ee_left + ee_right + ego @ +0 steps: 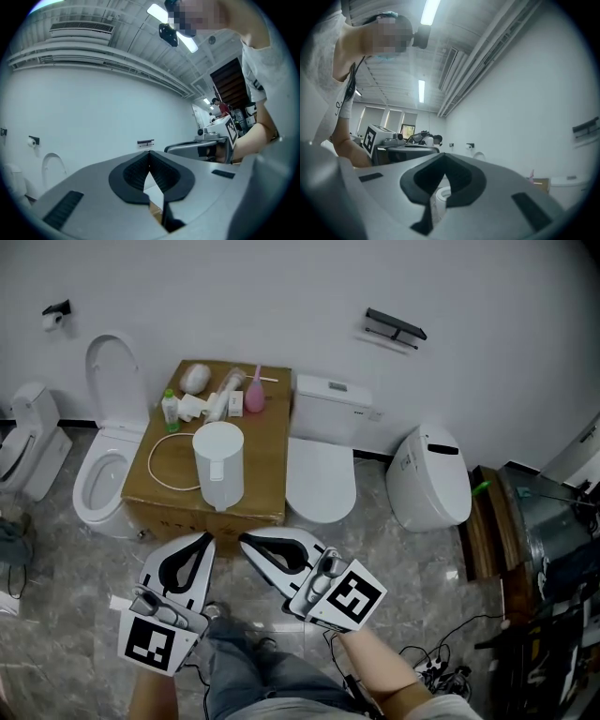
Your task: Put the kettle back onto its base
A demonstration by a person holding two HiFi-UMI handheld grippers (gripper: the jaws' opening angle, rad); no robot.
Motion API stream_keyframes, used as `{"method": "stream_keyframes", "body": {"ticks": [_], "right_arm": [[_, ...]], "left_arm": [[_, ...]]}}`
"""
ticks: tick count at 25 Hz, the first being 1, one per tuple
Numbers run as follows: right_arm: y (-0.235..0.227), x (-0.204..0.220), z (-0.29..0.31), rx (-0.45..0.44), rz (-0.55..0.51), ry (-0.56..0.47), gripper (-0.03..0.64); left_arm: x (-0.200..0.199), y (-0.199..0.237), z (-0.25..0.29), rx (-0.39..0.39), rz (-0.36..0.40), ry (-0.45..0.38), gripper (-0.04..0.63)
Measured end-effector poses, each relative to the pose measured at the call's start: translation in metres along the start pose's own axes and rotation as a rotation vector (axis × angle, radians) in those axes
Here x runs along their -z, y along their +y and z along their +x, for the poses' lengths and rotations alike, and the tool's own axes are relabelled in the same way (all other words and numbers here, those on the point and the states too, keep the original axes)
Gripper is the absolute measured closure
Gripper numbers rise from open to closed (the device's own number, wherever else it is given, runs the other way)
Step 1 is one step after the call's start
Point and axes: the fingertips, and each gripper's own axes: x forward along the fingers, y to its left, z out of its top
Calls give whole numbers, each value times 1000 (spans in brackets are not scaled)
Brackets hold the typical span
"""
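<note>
Kettle point(218, 465) stands upright on the cardboard box point(266, 442), its cord point(157, 474) looped beside it; it looks seated, though its base is hidden. The left gripper point(207, 540) and right gripper point(245, 542) hang clear of it, jaws together, holding nothing; next — only a check that it sits square.

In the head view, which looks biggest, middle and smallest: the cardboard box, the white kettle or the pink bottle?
1. cardboard box
2. white kettle
3. pink bottle
They stand together, so nearness hardly changes this.

White wall point(281, 296), grey marbled floor point(412, 568), several white toilets point(108, 456)
</note>
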Motion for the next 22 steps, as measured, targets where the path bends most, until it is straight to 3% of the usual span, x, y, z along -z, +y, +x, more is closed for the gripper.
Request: {"method": "stream_keyframes", "body": {"ticks": [22], "right_arm": [[28,-15,2,-7,-43,24,611]], "left_arm": [[-20,-13,-20,-13,16,-34,594]]}}
